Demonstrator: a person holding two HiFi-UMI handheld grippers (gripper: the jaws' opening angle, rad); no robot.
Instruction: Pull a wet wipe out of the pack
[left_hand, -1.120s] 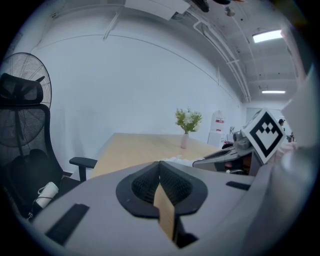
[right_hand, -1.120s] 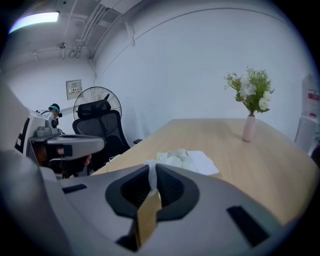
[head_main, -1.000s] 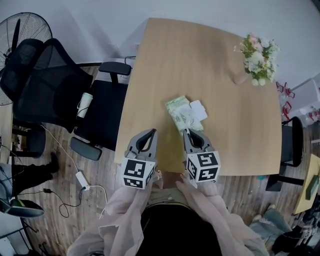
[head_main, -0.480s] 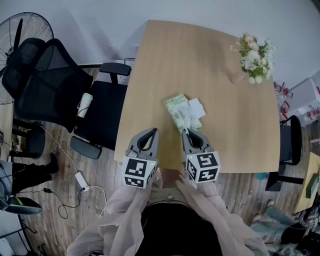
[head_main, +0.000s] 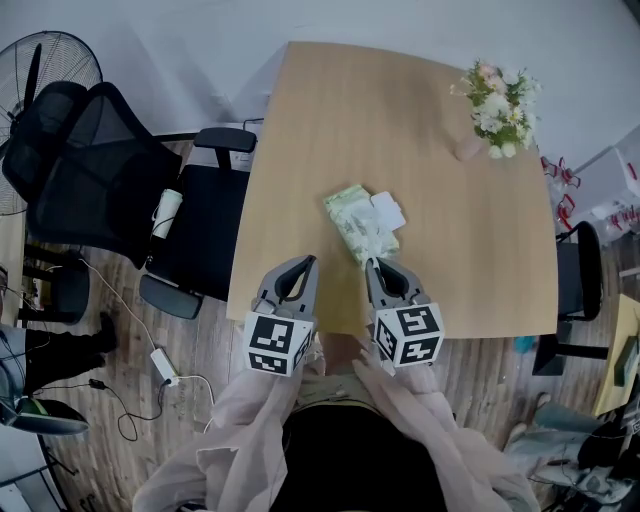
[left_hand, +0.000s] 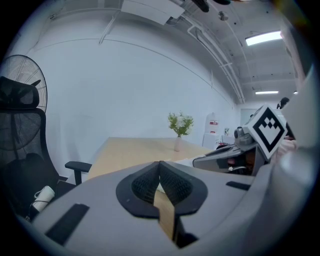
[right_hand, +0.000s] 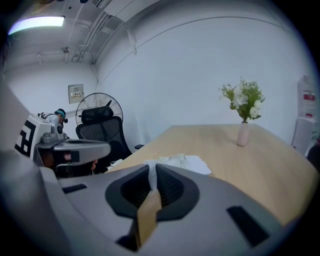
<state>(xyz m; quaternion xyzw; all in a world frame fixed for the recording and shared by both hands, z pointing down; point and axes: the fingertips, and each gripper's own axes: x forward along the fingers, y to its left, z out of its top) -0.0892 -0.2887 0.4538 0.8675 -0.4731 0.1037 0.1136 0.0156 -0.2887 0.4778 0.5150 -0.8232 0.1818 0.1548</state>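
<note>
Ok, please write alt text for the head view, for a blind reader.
From above, the right gripper holds a white wipe coming from a green pack on a wooden table. The left gripper is beside it, shut and empty; flowers stand at the far corner.

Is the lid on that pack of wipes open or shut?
Open: its white flap lies folded out beside the pack, and a wipe stretches from it into the right gripper.

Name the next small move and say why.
Probably draw the right gripper back and up: it is shut on the wipe, whose far end is not yet out of the pack. The left gripper is shut, off the pack.
</note>
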